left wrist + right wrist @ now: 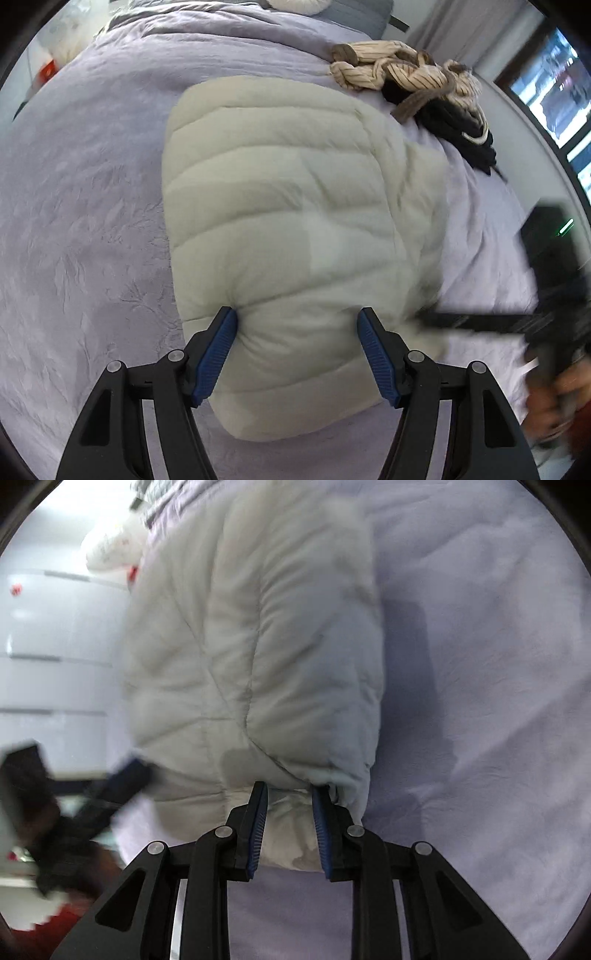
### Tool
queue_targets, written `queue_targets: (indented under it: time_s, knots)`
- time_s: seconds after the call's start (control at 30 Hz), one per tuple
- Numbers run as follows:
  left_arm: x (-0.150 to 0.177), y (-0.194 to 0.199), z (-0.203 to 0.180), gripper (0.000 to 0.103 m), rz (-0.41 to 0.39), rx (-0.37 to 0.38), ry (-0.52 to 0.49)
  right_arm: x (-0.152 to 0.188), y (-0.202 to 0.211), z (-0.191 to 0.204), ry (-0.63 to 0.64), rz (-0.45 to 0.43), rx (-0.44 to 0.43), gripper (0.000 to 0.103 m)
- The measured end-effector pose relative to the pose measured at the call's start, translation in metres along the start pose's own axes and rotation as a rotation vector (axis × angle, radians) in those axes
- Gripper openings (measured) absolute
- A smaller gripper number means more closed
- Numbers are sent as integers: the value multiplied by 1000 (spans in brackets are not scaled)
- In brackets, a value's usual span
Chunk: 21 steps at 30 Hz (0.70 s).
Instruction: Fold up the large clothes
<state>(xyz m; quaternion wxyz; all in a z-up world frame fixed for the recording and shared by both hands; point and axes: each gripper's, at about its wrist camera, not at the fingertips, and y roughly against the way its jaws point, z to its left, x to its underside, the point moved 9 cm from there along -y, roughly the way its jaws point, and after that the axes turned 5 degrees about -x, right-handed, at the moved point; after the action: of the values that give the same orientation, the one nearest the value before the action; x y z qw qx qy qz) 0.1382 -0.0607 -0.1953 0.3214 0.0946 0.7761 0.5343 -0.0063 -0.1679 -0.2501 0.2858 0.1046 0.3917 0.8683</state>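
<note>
A cream quilted puffer jacket (288,206) lies folded into a thick block on the lilac bedspread (81,206). My left gripper (297,315) is open, its blue pads either side of the jacket's near edge, pressing into the padding. In the right wrist view the jacket (251,646) fills the middle. My right gripper (290,788) is shut on a bunched fold at the jacket's edge. The right gripper also shows blurred at the right of the left wrist view (443,319), and the left gripper shows blurred in the right wrist view (125,775).
A pile of striped beige and black clothes (417,85) lies at the bed's far right. A white wall and a window (554,88) run along the right. White drawers (55,646) stand beyond the bed's left side. Pillows (295,5) lie at the head.
</note>
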Motion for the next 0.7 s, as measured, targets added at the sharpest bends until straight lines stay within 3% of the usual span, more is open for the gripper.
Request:
queue_targets:
  time_s: [0.1, 0.23, 0.37, 0.5, 0.7]
  knots:
    - [-2, 1, 4, 68, 1, 13, 26, -22, 39, 20, 63, -97, -22, 26]
    - [-2, -1, 4, 68, 6, -2, 17, -66, 52, 45, 142, -174, -3, 26]
    - [-2, -8, 2, 68, 17, -24, 0, -112, 31, 27, 152, -198, 153, 26]
    - [-3, -9, -2, 68, 21, -19, -11, -114, -5, -11, 58, -141, 177, 26]
    - [-4, -11, -6, 68, 36, -26, -26, -108, -12, -44, 1, -139, 165, 26]
